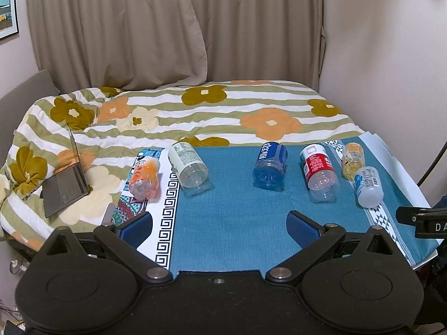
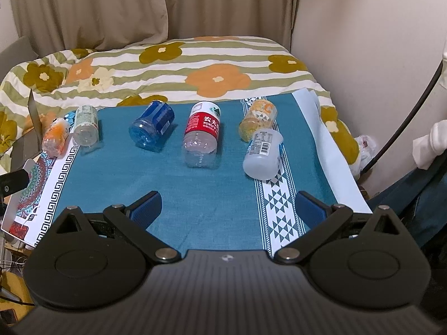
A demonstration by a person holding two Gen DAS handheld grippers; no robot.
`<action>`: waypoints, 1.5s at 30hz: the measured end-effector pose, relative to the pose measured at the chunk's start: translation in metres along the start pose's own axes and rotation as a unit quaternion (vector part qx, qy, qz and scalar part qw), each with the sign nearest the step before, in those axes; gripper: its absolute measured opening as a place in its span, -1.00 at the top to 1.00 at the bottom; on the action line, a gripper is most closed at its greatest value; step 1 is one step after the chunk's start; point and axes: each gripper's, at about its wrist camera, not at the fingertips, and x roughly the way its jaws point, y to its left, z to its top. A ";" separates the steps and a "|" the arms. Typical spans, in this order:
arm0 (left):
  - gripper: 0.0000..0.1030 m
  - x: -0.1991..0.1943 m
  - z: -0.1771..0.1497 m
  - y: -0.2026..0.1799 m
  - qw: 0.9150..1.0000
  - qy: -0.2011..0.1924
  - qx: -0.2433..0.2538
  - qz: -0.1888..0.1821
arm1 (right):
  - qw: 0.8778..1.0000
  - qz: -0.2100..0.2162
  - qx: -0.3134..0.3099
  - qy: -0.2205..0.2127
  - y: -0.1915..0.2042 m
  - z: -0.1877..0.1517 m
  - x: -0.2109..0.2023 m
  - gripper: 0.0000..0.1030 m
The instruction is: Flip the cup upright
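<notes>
**Both grippers wide open above the mat; six cut bottle cups lying on their sides**

1. Left gripper: jaws spread wide. The blue pads hold nothing and touch nothing. It hangs over the near part of the teal mat, well short of the row of cups.

2. Right gripper: jaws likewise spread wide, blue pads empty, above the near edge of the same mat.

3. Task objects: six cups made from cut-down plastic bottles lie on their sides in a row across the far part of the mat, bottoms toward the cameras. All appear empty.
   - Orange-patterned cup, far left, resting on the patterned white border. Label not legible.
   - White-labelled clear cup, just beside it. Small print, not legible.
   - Blue cup, centre. White characters on the label; not legible.
   - Red-labelled clear cup. White Chinese characters with the Latin letters "NONGFU" beneath.
   - Yellow-orange cup, far right, at the back.
   - Frosted white cup, touching the yellow-orange one in front. Barcode and blue mark visible.

4. Surroundings: a floral striped quilt covers the bed behind the mat. An open laptop sits on it at left. Beige curtains hang behind.
</notes>
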 end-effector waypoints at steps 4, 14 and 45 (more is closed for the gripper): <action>-1.00 0.001 0.000 0.000 1.000 0.000 0.001 0.000 | 1.000 0.001 0.001 0.000 0.000 0.000 0.000 -1.00; -1.00 0.004 0.002 0.002 1.000 0.001 0.002 0.001 | 1.000 0.002 0.002 0.001 0.000 0.001 0.004 -1.00; -1.00 0.016 0.010 -0.006 1.000 0.028 -0.003 0.013 | 1.000 0.000 0.027 0.016 -0.024 0.032 0.034 -1.00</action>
